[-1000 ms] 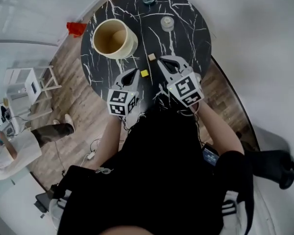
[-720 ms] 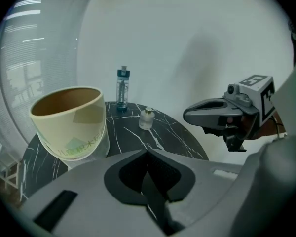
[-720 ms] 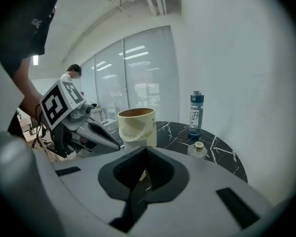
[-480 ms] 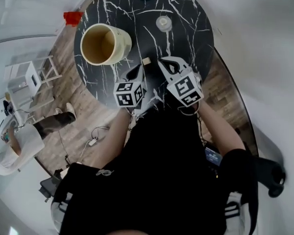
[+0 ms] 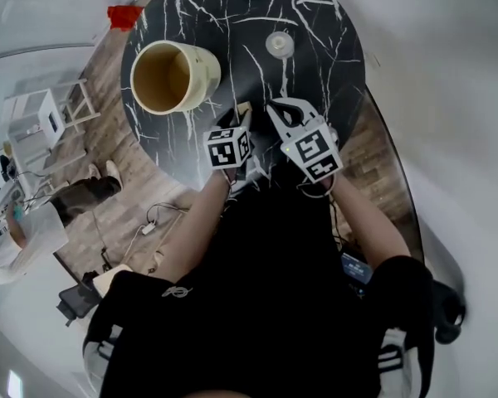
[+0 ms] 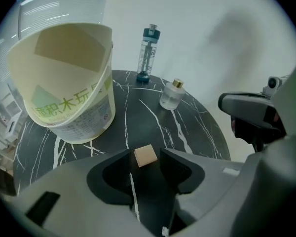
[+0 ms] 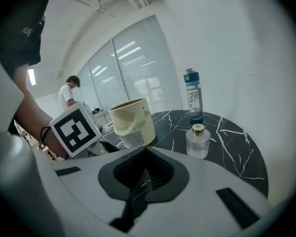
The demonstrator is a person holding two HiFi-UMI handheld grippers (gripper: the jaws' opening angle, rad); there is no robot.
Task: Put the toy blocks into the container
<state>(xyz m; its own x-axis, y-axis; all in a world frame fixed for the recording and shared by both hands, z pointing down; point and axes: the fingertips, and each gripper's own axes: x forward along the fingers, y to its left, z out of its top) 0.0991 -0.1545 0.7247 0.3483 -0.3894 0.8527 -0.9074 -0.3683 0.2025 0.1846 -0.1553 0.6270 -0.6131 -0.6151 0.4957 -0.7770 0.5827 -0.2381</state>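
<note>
A cream bucket-like container stands at the left of the round black marble table. My left gripper reaches in just below it. In the left gripper view its jaws are opening, and a small tan block lies on the table between the fingertips, with a gap on each side. The container looms close on the left there. My right gripper hovers beside the left one, shut and empty. No other block is in view.
A tall water bottle and a small glass bottle stand at the table's far side. The right gripper is close on the right of the left one. On the floor are a red object, a white cart and a person.
My left gripper has moved forward and right to the tan block, covering the spot where a yellow block lay. The right gripper has stayed put.
</note>
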